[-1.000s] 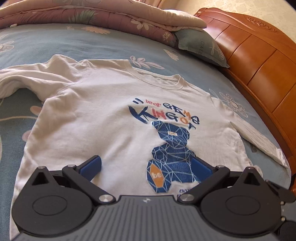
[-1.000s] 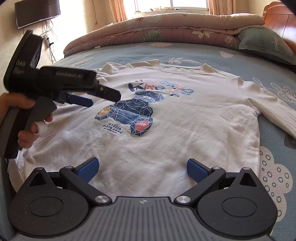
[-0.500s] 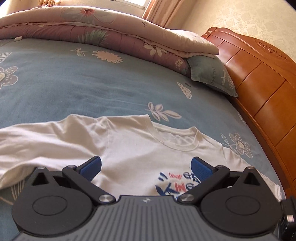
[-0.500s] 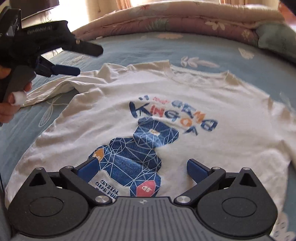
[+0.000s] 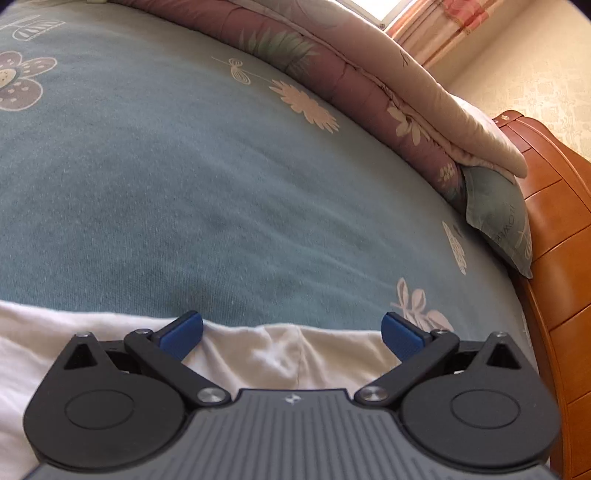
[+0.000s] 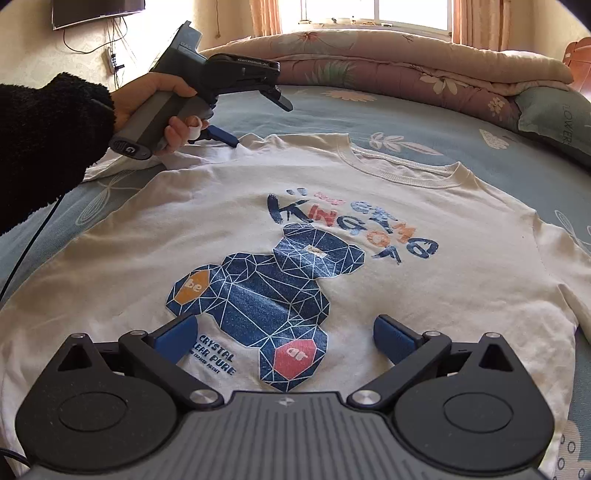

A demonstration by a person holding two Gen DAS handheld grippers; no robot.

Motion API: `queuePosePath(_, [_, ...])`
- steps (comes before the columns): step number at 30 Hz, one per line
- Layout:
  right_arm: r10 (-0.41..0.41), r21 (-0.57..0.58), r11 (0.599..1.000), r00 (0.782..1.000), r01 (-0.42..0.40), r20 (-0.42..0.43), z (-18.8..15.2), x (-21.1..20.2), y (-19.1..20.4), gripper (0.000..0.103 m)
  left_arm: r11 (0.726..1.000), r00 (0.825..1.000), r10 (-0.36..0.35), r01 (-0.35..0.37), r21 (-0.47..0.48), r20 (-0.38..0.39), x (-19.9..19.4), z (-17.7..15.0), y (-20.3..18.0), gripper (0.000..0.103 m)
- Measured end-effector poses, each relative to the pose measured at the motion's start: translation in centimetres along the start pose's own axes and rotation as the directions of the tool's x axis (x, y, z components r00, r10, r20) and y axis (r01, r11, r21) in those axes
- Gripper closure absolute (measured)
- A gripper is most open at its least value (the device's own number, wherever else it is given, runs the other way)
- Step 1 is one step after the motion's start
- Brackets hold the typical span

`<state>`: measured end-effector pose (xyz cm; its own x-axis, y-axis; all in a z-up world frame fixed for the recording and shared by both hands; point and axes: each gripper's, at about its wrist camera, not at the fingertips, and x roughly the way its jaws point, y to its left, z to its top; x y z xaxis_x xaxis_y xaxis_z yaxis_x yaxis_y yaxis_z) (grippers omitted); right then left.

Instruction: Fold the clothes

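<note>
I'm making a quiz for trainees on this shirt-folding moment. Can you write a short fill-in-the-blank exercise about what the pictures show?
1. The white T-shirt lies spread with its printed side facing ____.
2. The left gripper is at the shirt's ____, its jaws open.
3. The right gripper hovers over the printed ____ with nothing held.
4. The folded quilt rests partly on a green ____.

Missing words: up; shoulder; bear; pillow

Daylight is admitted through the window (image 6: 376, 14) far ahead of the right gripper's fingers (image 6: 177, 338); the panes are blown out. The T-shirt (image 6: 443, 295) is evenly lit, shadows soft. Strong fisheye bending and dark corner vignetting are seen in both views. Slight softness is noted in the sheet (image 5: 184, 166) beyond the left fingers.
</note>
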<state>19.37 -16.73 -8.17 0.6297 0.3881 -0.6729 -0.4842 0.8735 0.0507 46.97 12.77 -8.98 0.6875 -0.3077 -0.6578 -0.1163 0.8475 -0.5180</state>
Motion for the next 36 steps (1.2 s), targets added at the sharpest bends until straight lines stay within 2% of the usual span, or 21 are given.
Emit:
queuePosePath(2, [0.000,0.000,1.000,1.000,0.000,0.003,0.0,0.0,0.0,0.000,0.999,0.999,0.035,-0.035,0.002,0.008,-0.2,0.4,-0.5,0.001])
queuePosePath(4, [-0.001,-0.001,1.000,1.000,0.001,0.005,-0.1,0.0,0.0,0.000,0.997,0.997,0.058,-0.061,0.052,0.042,-1.4,0.3,-1.5,0.001])
queuePosePath(6, [-0.005,-0.003,1.000,1.000,0.005,0.005,-0.1,0.0,0.1,0.000,0.995,0.999,0.004,-0.009,0.095,0.053,-2.9,-0.3,-2.5,0.001])
queuePosePath(10, [-0.015,-0.002,1.000,1.000,0.015,0.008,-0.2,-0.1,0.3,0.000,0.980,0.993,-0.106,0.114,0.166,-0.053,-3.0,-1.8,-4.3,0.001])
queuePosePath(11, [-0.018,-0.001,1.000,1.000,0.018,0.008,-0.2,-0.1,0.4,0.000,0.977,0.992,-0.105,0.117,0.177,-0.072,-2.6,-2.0,-4.4,0.001])
queuePosePath(14, [-0.020,0.001,1.000,1.000,0.020,0.008,-0.2,-0.1,0.4,0.000,0.982,0.996,-0.003,0.019,0.189,-0.086,-0.3,-2.2,-3.9,0.001])
queuePosePath(17, [-0.017,0.001,1.000,1.000,0.017,0.006,-0.1,-0.1,0.3,0.000,0.979,0.999,0.024,-0.016,0.203,-0.034,0.9,-1.4,-3.2,0.001])
queuePosePath(20, [-0.011,0.000,1.000,1.000,0.011,0.009,-0.2,-0.1,0.2,0.000,0.975,0.996,0.085,-0.079,0.206,-0.019,1.0,-0.4,-4.2,0.001])
queuePosePath(21, [-0.012,-0.001,1.000,1.000,0.012,0.007,-0.2,-0.1,0.2,0.000,0.975,0.997,0.079,-0.074,0.211,-0.013,0.5,-0.5,-4.7,0.001])
queuePosePath(23, [-0.013,-0.001,1.000,1.000,0.013,0.003,-0.1,-0.2,0.3,0.000,0.973,1.000,0.018,-0.015,0.229,-0.010,-1.0,-0.8,-5.7,0.001])
queuePosePath(26, [-0.018,0.000,1.000,1.000,0.018,0.001,-0.2,-0.2,0.3,0.000,0.959,0.996,-0.067,0.082,0.272,-0.065,-2.1,-2.0,-7.7,0.001])
queuePosePath(30, [-0.027,-0.001,1.000,1.000,0.027,0.007,-0.3,-0.2,0.4,0.000,0.949,0.968,-0.147,0.196,0.246,-0.202,-0.3,-3.5,-9.4,0.001])
queuePosePath(32, [-0.026,-0.001,1.000,1.000,0.026,0.007,-0.4,-0.3,0.4,0.000,0.940,0.963,-0.138,0.201,0.276,-0.230,1.6,-4.0,-10.2,0.001])
queuePosePath(36, [-0.009,-0.004,1.000,1.000,0.009,0.008,-0.4,-0.4,0.2,0.000,0.942,0.972,-0.109,0.168,0.290,-0.209,4.7,-3.5,-10.7,0.001])
